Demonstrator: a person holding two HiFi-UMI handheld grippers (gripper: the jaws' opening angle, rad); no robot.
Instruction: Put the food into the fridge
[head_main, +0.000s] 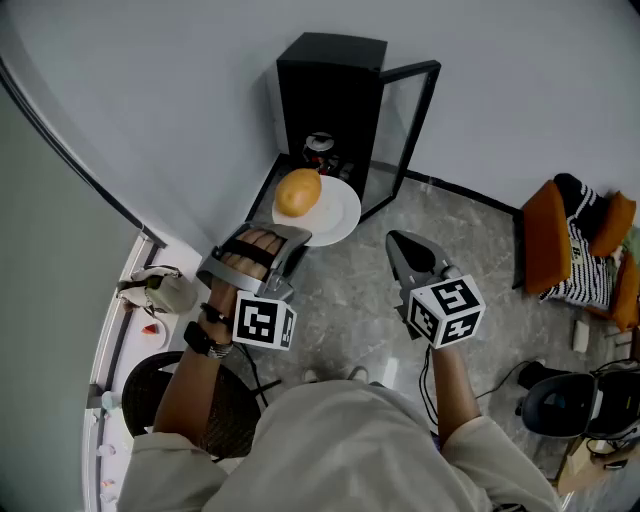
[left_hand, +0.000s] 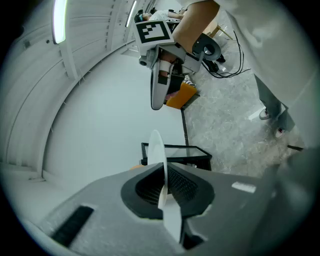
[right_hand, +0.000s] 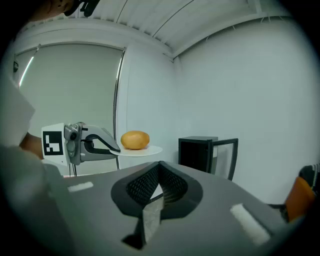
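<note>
Left gripper (head_main: 296, 243) jaws clamping plate (head_main: 345, 215) rim, carrying food (head_main: 298, 193) before open fridge (head_main: 330, 90). Right gripper (head_main: 399, 244) jaws closed, empty. Insertion remaining.

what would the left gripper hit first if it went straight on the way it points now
Probably the black mini fridge with its glass door open, straight beyond the jaws. The white round plate clamped in the left gripper would reach it first; depth is unclear.

I see 1 food item (head_main: 298, 192) on the plate (head_main: 342, 218), just before the fridge (head_main: 330, 90) (its door (head_main: 408, 130) stands to the right). The left gripper (head_main: 287, 245) is at the plate's near edge, the right gripper (head_main: 398, 245) apart to its right.
</note>
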